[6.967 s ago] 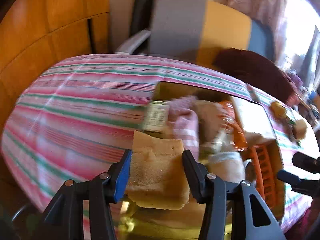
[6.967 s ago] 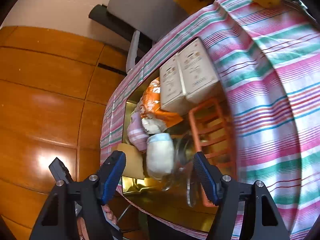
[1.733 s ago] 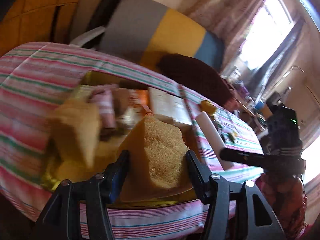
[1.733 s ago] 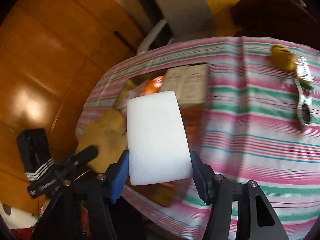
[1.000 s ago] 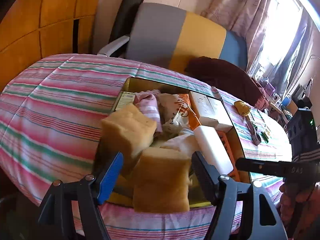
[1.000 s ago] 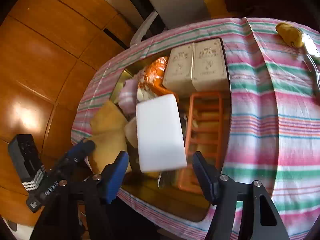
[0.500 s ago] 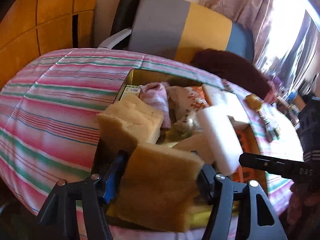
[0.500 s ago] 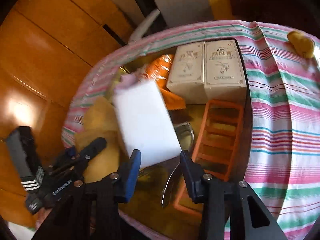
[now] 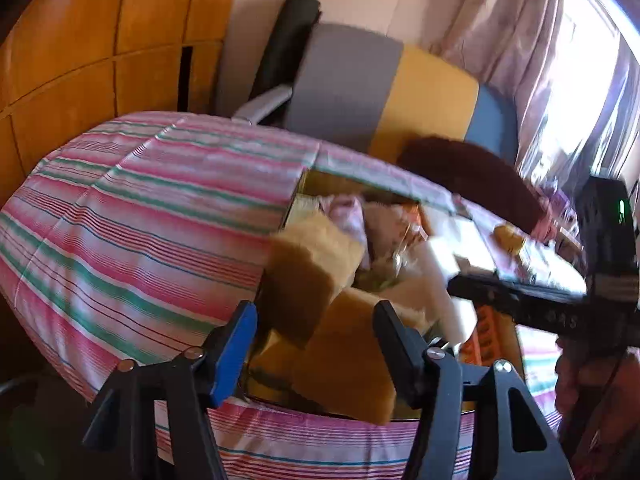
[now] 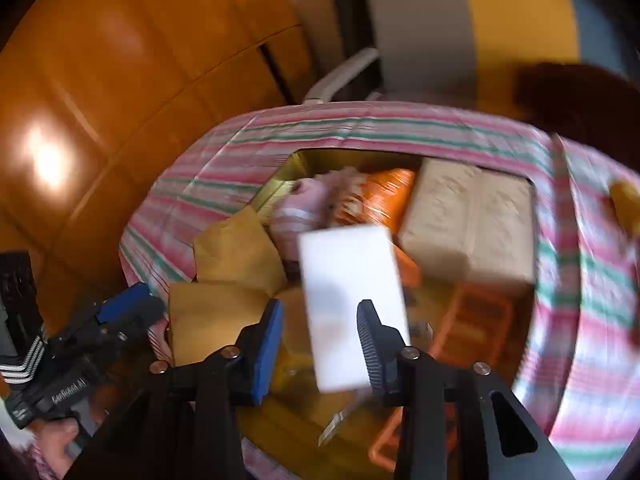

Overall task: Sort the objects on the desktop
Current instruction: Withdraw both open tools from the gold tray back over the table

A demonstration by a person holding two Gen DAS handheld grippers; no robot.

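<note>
A gold tray [image 10: 304, 160] on the striped table holds two yellow sponges, a white sponge, a pink cloth [image 10: 296, 208], an orange packet [image 10: 384, 196], two beige boxes [image 10: 468, 220] and an orange rack [image 10: 476, 324]. My left gripper [image 9: 312, 336] is open; one yellow sponge [image 9: 344, 360] lies between and beyond its fingers, the other [image 9: 308, 268] behind it. My right gripper [image 10: 320, 340] is open with the white sponge [image 10: 352, 292] between its fingers, its jaws apart from it. Each gripper shows in the other's view.
A pink, green and white striped cloth [image 9: 160, 208] covers the table. A grey, yellow and blue chair [image 9: 380, 92] stands behind it, with a dark cushion [image 9: 472, 176]. Wooden panels [image 10: 120, 80] line the left. A yellow object [image 10: 628, 200] lies at the far right.
My left gripper has let go of the yellow sponge, which now rests in the tray. My right gripper has opened a little around the white sponge and both views have shifted left.
</note>
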